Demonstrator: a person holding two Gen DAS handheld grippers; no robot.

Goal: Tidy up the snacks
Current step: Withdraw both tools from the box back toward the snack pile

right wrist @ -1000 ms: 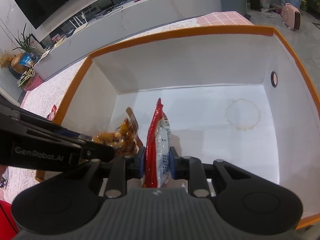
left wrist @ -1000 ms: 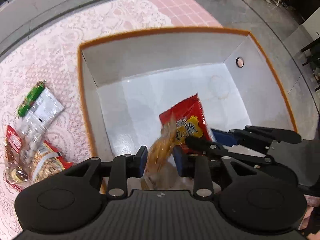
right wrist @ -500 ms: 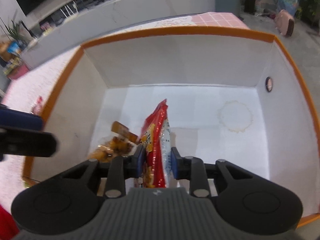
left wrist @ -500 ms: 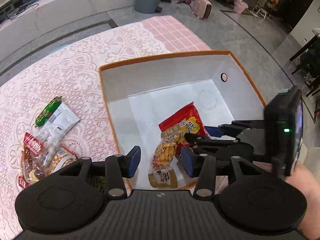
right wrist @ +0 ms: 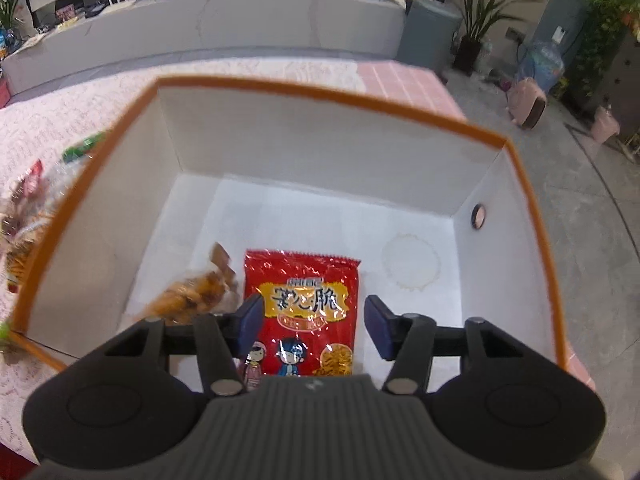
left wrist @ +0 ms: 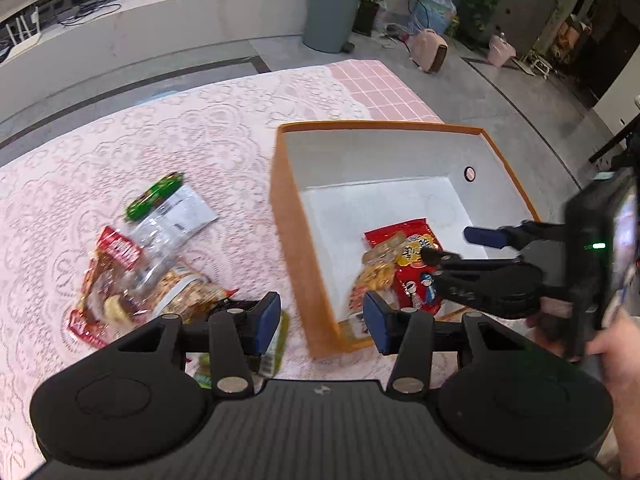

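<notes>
My left fingers are spread apart with nothing between them, poised over the near left corner of the orange box. My right fingers are also apart and empty, hanging just above the red snack bag, which lies flat on the white box floor. At its 9 o'clock, touching its edge, lies the clear bag of golden snacks. In the left view my right fingers reach into the box from 3 o'clock.

Outside the box, at 9 o'clock on the pink lace surface, a heap of packets waits, with a green-topped clear bag at its far end. A green packet shows under my left fingers.

Beyond the surface stand a grey bin, a potted plant and a long white counter.
</notes>
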